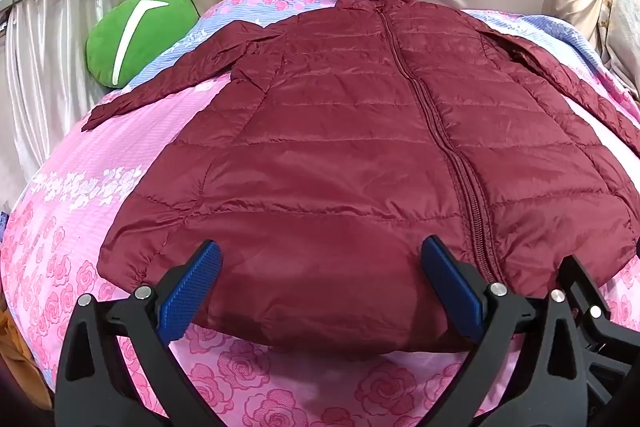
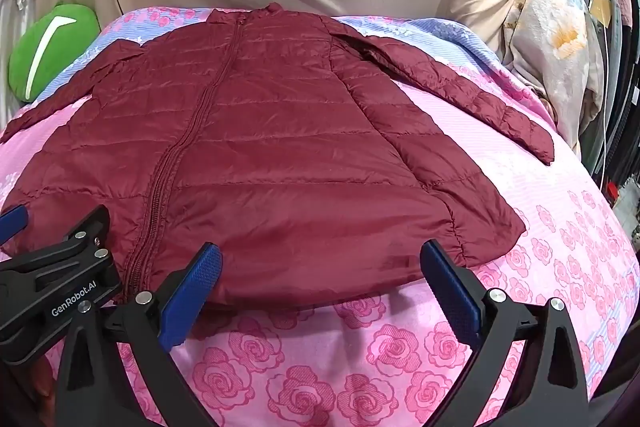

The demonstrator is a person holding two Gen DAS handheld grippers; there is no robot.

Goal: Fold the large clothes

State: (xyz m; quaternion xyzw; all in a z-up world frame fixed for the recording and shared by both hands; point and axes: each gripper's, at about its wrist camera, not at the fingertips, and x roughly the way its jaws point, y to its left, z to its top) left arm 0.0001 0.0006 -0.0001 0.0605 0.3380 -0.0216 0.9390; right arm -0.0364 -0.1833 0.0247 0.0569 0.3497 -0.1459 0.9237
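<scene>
The left gripper point(image 1: 320, 283) and right gripper point(image 2: 320, 283) are hovering wide open and holding nothing, just above the hem of the jacket point(image 1: 360, 147). It is lying flat, zipped, on the bed point(image 2: 360, 367), sleeves spread out. Folding is not yet starting, I judge; next, each gripper is needing to pinch a hem corner or sleeve.

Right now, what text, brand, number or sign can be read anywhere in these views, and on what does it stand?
"GenRobot.AI": white print on the black body of the left hand-held gripper, seen in the right wrist view.
Yellowish hanging tag at the right edge: too small to read.
Green cushion: a white mark, no lettering.
</scene>
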